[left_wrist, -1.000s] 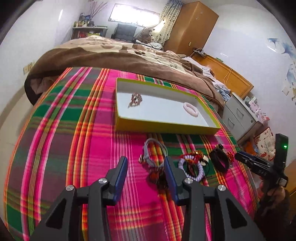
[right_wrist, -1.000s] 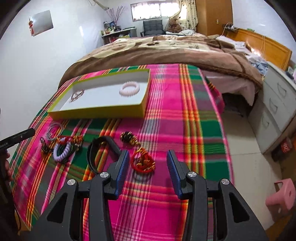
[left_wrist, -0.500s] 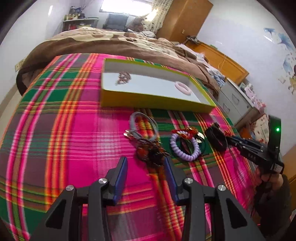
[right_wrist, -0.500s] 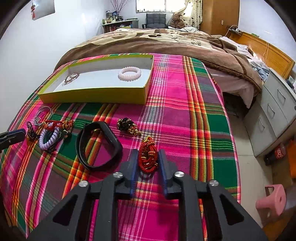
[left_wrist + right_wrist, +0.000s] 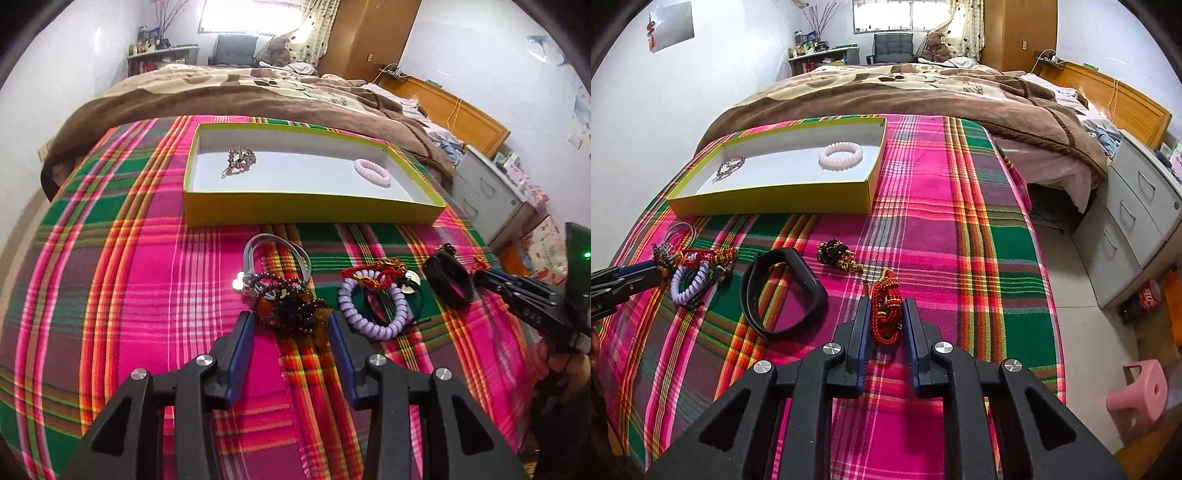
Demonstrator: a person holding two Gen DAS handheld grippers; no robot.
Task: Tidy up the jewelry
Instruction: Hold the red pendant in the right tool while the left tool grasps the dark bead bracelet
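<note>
Spreading across the near end of the bed, the plaid blanket [image 5: 960, 236] carries everything, with the yellow-rimmed tray [image 5: 768, 205] as the landmark. Inside the tray lie a pink bead bracelet [image 5: 841, 156] toward its right end and a small dark beaded piece [image 5: 240, 159] toward its left. In front of the tray, on the blanket, sit a black band [image 5: 783, 291], a lilac coil bracelet [image 5: 373, 306], a grey cord loop [image 5: 275, 254] and a black-and-gold trinket [image 5: 834, 253].

The right gripper [image 5: 886, 321], in front of the tray's right corner, has just been closing its jaws, and its pads now squeeze the red braided bracelet [image 5: 885, 310] between them. The left gripper [image 5: 291, 332] stands with jaws wide apart, straddling the dark bead strand [image 5: 295, 308] in front of the tray's middle without pinching it.

The step looks like lifting the red bracelet toward the tray. To do it well, confirm the whole braid is caught before raising it, lift straight up so dangling loops clear the black band, carry it over the tray's front wall and release low onto bare floor, apart from the pink bracelet. The left should close only once the strand is centred, since the grey cord overlaps it.
</note>
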